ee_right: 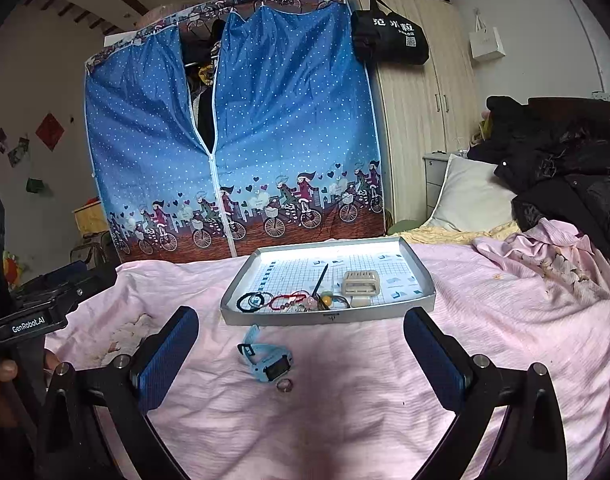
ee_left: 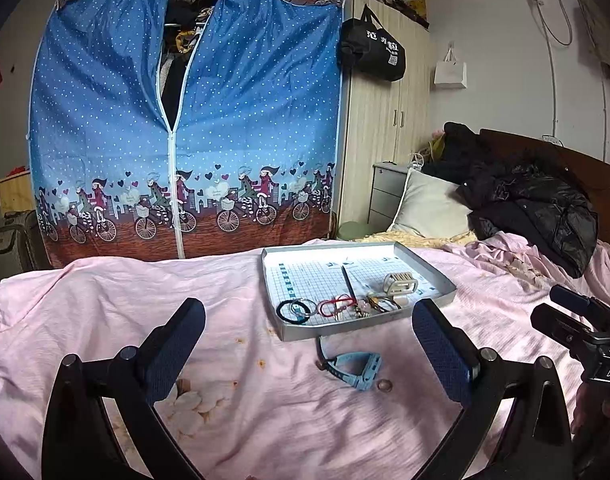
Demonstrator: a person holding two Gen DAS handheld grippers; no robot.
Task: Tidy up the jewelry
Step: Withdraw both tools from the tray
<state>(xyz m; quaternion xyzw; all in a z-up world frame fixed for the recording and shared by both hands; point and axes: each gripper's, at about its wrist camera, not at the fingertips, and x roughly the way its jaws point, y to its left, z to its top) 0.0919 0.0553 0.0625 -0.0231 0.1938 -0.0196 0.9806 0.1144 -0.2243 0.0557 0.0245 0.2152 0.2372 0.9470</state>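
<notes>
A shallow grey tray (ee_left: pixel 433 268) (ee_right: pixel 421 272) with a grid-paper floor lies on the pink bedsheet. Inside it are a black hair tie (ee_left: pixel 285 310) (ee_right: pixel 247 302), a red cord bracelet (ee_left: pixel 337 305) (ee_right: pixel 287 300), beaded pieces (ee_left: pixel 371 304) (ee_right: pixel 325 301), a thin dark stick (ee_left: pixel 348 280) (ee_right: pixel 320 280) and a cream clip (ee_left: pixel 401 282) (ee_right: pixel 360 282). In front of the tray lie a light-blue watch (ee_left: pixel 351 364) (ee_right: pixel 267 362) and a small ring (ee_left: pixel 384 385) (ee_right: pixel 285 385). My left gripper (ee_left: pixel 309 354) and right gripper (ee_right: pixel 301 358) are both open, hovering low with the watch between their fingers' lines, holding nothing.
A blue zip-up fabric wardrobe (ee_left: pixel 185 120) (ee_right: pixel 233 140) stands beyond the bed's far edge. A wooden wardrobe (ee_left: pixel 389 128) with a hanging black bag (ee_left: pixel 373 52) is to its right. A pillow (ee_left: pixel 429 208) and dark jackets (ee_left: pixel 533 200) lie on the bed's right side.
</notes>
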